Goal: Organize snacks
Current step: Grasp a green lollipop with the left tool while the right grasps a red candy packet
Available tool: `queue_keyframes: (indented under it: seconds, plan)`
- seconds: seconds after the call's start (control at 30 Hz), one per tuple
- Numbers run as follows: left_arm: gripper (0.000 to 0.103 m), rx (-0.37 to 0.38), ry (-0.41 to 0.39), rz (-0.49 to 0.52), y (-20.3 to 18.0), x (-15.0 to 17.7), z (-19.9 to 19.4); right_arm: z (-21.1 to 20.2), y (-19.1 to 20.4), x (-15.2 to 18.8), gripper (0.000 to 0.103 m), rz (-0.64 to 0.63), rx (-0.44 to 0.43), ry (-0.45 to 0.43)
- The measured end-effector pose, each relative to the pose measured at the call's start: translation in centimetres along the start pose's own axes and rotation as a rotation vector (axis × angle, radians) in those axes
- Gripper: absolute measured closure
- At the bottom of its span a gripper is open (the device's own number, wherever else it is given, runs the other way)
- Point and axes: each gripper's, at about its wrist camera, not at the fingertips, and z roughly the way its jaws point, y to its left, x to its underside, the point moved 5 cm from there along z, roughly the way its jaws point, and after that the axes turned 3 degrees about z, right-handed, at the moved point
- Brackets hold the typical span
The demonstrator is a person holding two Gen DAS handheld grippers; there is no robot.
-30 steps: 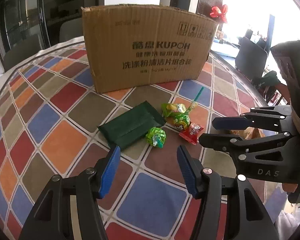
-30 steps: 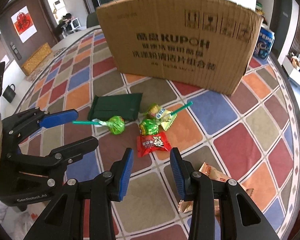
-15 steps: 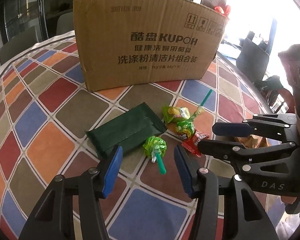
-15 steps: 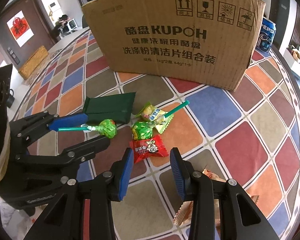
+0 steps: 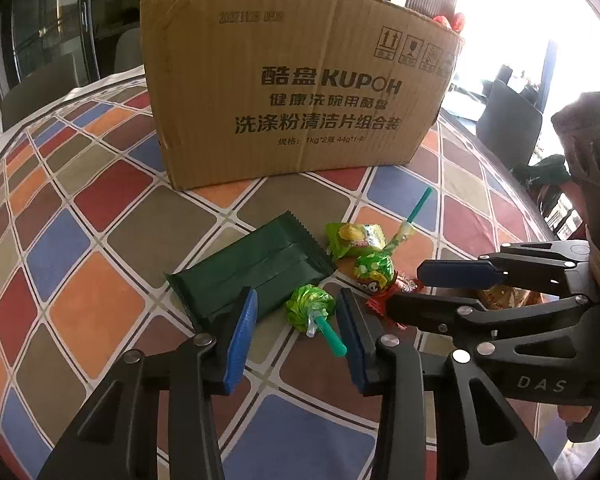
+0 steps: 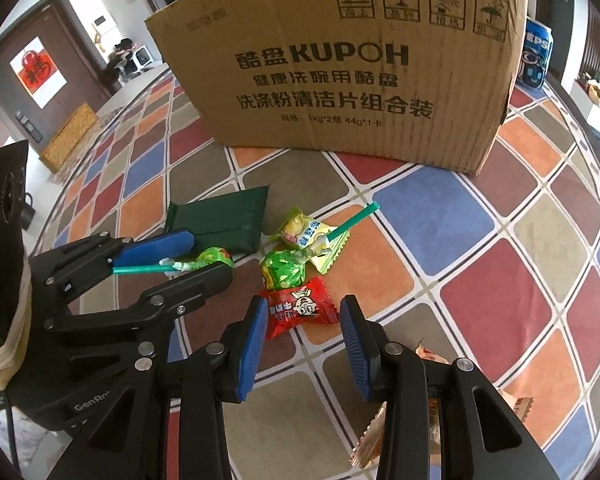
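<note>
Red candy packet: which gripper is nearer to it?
Right. The right gripper has the red candy packet between its open fingertips; the left gripper is open around the green lollipop beside it.

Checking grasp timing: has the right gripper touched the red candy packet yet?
Apart. In the right wrist view, the right gripper is open, with tablecloth visible between each pad and the red candy packet.

two lollipops [image 5: 310, 307] [image 5: 374, 267], two candies [image 6: 300, 307] [image 6: 304, 232], one green packet [image 5: 252, 270], one box [image 5: 296, 84]
</note>
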Motion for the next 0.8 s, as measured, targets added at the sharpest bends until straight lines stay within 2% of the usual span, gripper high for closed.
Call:
queue_keyframes:
  seconds: [0.2, 0.5, 0.53, 0.57, 0.63, 0.8]
  plan:
    - [0.063, -0.005, -0.001, -0.005, 0.1, 0.0, 0.0, 0.3, 0.1, 0.1, 0.064, 0.003, 0.002, 0.001]
    - [0.057, 0.004, 0.005, 0.005, -0.7, -0.2, 0.2, -0.1, -0.5, 0.5, 0.078, 0.031, -0.002, -0.021]
    - [0.06, 0.006, 0.005, 0.007, -0.8, -0.2, 0.2, -0.2, -0.5, 0.6, 0.08, 0.036, -0.004, -0.023]
    - [0.067, 0.013, 0.008, 0.007, -0.9, -0.1, 0.3, -0.2, -0.6, 0.7, 0.08, 0.042, -0.006, -0.024]
    - [0.076, 0.026, 0.026, 0.003, -1.0, 0.1, 0.7, -0.3, -0.7, 0.8, 0.08, 0.051, -0.008, -0.026]
    - [0.077, 0.038, 0.027, -0.024, -0.9, 0.5, 0.6, -0.5, -0.8, 1.1, 0.08, 0.06, -0.001, -0.039]
